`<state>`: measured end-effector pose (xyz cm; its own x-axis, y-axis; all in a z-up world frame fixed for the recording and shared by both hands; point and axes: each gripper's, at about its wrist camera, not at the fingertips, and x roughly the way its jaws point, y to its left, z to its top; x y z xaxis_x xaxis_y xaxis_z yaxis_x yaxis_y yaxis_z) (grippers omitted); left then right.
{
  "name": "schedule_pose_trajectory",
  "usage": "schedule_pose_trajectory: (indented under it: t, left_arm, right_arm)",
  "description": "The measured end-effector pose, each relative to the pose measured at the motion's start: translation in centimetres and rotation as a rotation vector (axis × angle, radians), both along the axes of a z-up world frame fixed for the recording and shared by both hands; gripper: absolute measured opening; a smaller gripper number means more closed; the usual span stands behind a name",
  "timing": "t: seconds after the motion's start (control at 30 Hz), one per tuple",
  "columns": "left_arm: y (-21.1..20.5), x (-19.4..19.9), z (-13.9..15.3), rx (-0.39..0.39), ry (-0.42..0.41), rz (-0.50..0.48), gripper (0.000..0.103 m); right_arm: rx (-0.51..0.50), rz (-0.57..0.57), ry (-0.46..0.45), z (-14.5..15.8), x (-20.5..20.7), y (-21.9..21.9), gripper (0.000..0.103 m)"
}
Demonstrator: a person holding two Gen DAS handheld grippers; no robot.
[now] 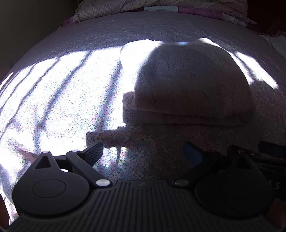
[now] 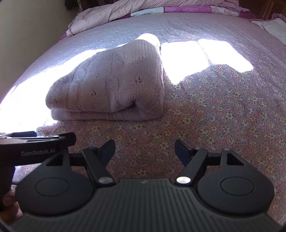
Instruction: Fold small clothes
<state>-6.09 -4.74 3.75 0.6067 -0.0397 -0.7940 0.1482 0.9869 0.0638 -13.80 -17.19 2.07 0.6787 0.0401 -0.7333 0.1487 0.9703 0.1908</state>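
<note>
Knitted pink sweater [image 2: 107,83] lies folded mid-frame on the flowered bed [image 2: 214,116]; left gripper [image 1: 143,153] and right gripper [image 2: 144,151] have fingers wide, holding nothing. A careless nudge could slump the loose top fold

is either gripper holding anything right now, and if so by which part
Nothing is held. The left gripper and right gripper both stand open over the floral bedsheet, short of the folded knit sweater, which lies free.

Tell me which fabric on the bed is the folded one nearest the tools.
The pale knit sweater, folded in layers on the floral sheet. The checked quilt lies bunched at the far edge.
</note>
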Motion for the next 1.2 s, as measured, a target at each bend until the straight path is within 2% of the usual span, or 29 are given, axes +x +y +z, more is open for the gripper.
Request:
schedule_pose_trajectory:
  t: [1.2]
  left_arm:
    - [-0.16,-0.05,-0.08,0.003,0.002,0.001,0.100]
  right_arm:
    - [-0.002,0.000,0.004,0.01,0.01,0.18,0.075]
